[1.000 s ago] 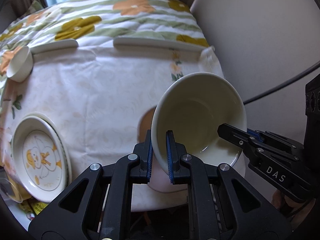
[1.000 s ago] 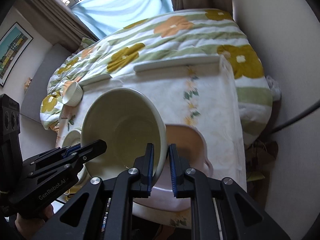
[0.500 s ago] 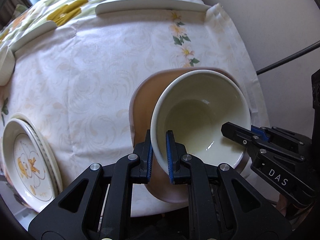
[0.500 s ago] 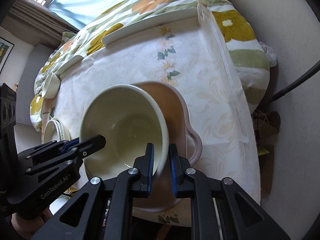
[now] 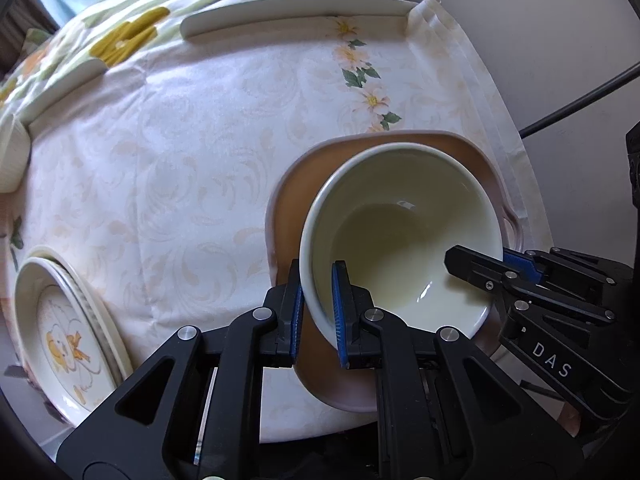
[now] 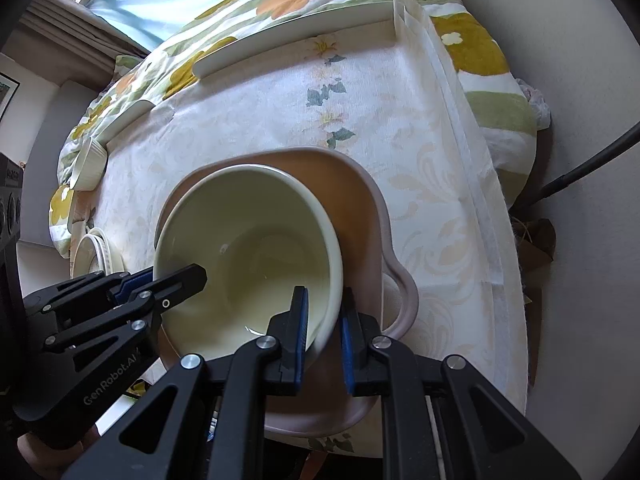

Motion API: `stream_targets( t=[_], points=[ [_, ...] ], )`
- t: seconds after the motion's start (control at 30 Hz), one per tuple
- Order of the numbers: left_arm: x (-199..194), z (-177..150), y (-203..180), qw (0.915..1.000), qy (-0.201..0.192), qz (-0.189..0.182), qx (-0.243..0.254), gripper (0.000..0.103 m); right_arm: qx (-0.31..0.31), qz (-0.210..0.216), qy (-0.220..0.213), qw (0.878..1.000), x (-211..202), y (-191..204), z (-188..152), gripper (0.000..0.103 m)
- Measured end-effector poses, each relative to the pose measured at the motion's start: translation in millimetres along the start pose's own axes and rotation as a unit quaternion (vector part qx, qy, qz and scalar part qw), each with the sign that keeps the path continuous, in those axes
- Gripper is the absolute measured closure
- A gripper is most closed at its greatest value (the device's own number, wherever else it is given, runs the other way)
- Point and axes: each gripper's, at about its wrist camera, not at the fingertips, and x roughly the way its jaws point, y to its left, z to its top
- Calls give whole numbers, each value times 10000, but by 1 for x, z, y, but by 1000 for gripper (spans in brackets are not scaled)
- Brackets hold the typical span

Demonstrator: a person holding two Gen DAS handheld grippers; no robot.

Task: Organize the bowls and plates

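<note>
glossy cream bowl [image 5: 400, 216] — round, deep

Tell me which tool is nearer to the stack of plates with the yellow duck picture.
Left. The left tool clamps the cream bowl's rim on the side facing the duck plates; the right tool clamps the opposite rim, farther away across the bowl.

I've got soft daylight from the window [image 6: 132, 4] at top left, w/ its curtain blown out to pale blue. The tablecloth [image 5: 180, 152] reads bright and even, no hard shadows. Small glare spots sit inside the cream bowl [image 5: 404, 240], and its floor is a bit dim. Both views are sharp in the middle; fisheye bends the table edge hard, and the corners go black w/ vignette. Right wall looks flat grey.
</note>
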Motion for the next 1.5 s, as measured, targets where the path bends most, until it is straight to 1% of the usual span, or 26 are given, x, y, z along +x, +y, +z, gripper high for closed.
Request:
stream_targets(
  t=[0.13, 0.3, 0.4, 0.57, 0.73, 0.83, 0.93, 1.0, 1.07, 1.13, 1.17, 1.23, 1.27, 1.3, 1.33, 1.37, 1.4, 1.43, 1.5],
  points=[
    [-1, -1, -3, 10000, -18, 45, 53, 93, -94, -219, 14, 9997, -2, 2, -2, 89],
    [-2, -3, -5, 9999, -55, 95, 15, 93, -236, -316, 75, 9992, 0, 3, -3, 89],
    [-5, -4, -5, 9999, -72, 126, -43, 93, -253, -294, 143, 9991, 2, 3, -3, 89],
    [-18, -6, -5, 9996, -223, 160, -95, 93, -307, -317, 224, 9988, -9, 5, 0, 89],
    [-39, -10, -6, 9986, -473, 123, -187, 93, -312, -329, 115, 9989, -25, 6, -1, 89],
    [-57, -14, -5, 9972, -690, 145, -248, 93, -377, -308, -57, 9988, -40, 10, -4, 89],
    [-79, -21, 2, 9945, -949, 160, -412, 93, -598, -136, -353, 9975, -60, 20, -4, 89],
    [-99, -27, 10, 9912, -1182, 210, -563, 93, -833, 28, -598, 9947, -74, 33, -2, 89],
    [-119, -35, 22, 9870, -1388, 304, -754, 93, -1057, 223, -791, 9910, -85, 45, 2, 89],
    [-142, -44, 40, 9809, -1617, 403, -1008, 93, -1303, 466, -994, 9854, -94, 63, 10, 89],
    [-154, -50, 52, 9765, -1751, 466, -1168, 93, -1435, 600, -1075, 9820, -98, 73, 13, 89],
    [-174, -58, 73, 9671, -2011, 557, -1455, 82, -1721, 902, -1205, 9735, -103, 95, 19, 89],
    [-184, -63, 85, 9613, -2145, 627, -1609, 63, -1858, 1037, -1252, 9690, -105, 106, 23, 89],
    [-192, -66, 98, 9553, -2252, 745, -1766, 45, -1992, 1159, -1293, 9645, -106, 118, 26, 85],
    [-200, -70, 111, 9489, -2344, 884, -1918, 7, -2095, 1251, -1329, 9606, -106, 128, 29, 78],
    [-206, -73, 122, 9413, -2477, 1012, -2058, 1, -2189, 1329, -1373, 9568, -107, 139, 33, 48],
    [-212, -78, 133, 9338, -2627, 1060, -2183, 1, -2293, 1391, -1429, 9527, -106, 153, 39, 13],
    [-216, -81, 148, 9289, -2682, 1034, -2333, 1, -2379, 1447, -1474, 9491, -107, 162, 44, 7],
    [-218, -84, 177, 9223, -2640, 979, -2649, 1, -2597, 1512, -1553, 9411, -106, 186, 55, 6]
  ],
)
